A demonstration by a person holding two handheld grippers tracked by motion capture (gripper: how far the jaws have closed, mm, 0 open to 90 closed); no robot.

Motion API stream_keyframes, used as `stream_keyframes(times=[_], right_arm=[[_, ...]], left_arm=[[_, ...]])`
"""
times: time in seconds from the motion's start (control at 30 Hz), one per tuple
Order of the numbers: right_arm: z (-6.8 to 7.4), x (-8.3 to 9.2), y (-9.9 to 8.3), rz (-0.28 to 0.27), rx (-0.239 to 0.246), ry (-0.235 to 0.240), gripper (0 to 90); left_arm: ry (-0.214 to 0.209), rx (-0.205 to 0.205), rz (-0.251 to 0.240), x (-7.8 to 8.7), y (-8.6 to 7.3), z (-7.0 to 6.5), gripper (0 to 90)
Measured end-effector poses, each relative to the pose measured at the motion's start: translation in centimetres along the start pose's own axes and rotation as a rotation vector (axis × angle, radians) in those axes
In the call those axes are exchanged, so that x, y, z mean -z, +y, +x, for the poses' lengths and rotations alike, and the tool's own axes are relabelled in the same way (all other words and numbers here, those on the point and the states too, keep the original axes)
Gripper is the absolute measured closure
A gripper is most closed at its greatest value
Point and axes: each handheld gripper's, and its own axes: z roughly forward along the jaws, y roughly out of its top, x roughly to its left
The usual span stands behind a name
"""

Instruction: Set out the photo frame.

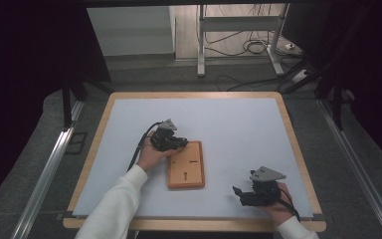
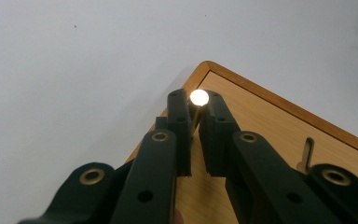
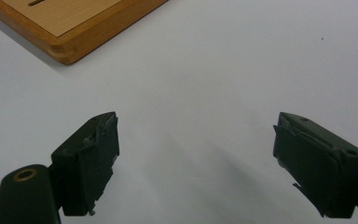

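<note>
Pinching a small bright-headed pin (image 2: 199,98) between its two black jaws, the left gripper (image 1: 171,141) sits over the far left corner of the wooden board (image 1: 191,177). In the left gripper view the jaws stand close together with the pin's shining round head at their tips and its thin shaft running down between the pads. The board's raised rim angles away to the right, and a small upright peg (image 2: 306,153) stands in the board's face near the right jaw. The board lies on the white table mat (image 1: 238,129), slightly left of the middle. The right gripper (image 1: 251,195) rests at the near right of the mat, well apart from the board. Its jaws are spread wide with nothing between them, above bare mat.
</note>
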Motion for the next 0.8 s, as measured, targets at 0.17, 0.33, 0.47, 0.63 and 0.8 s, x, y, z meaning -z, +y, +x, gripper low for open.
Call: stream_keyframes(times=[0.17,0.33,0.47,0.63,0.8], right_arm=[[0.04,-0.04,-0.01,0.004,0.006,0.001,14.6],[0.06,-0.09,-0.04,0.004,0.003,0.003,14.6],[0.06,-0.08,-0.05,0.003,0.002,0.004,14.6],[0.20,-0.01,0.01,-0.006,0.008,0.001,14.6],[0.72,0.14,0.40,-0.024,0.041,-0.013,14.6]], left_arm=[[-0.017,0.002,0.001,-0.01,-0.09,0.26,82.4],[-0.009,-0.001,0.002,-0.01,-0.06,0.15,82.7],[-0.024,0.009,0.007,-0.01,0.02,0.37,82.6],[-0.047,0.031,0.006,-0.02,-0.01,0.68,82.2],[-0.054,0.043,0.015,-0.02,0.12,0.84,82.2]])
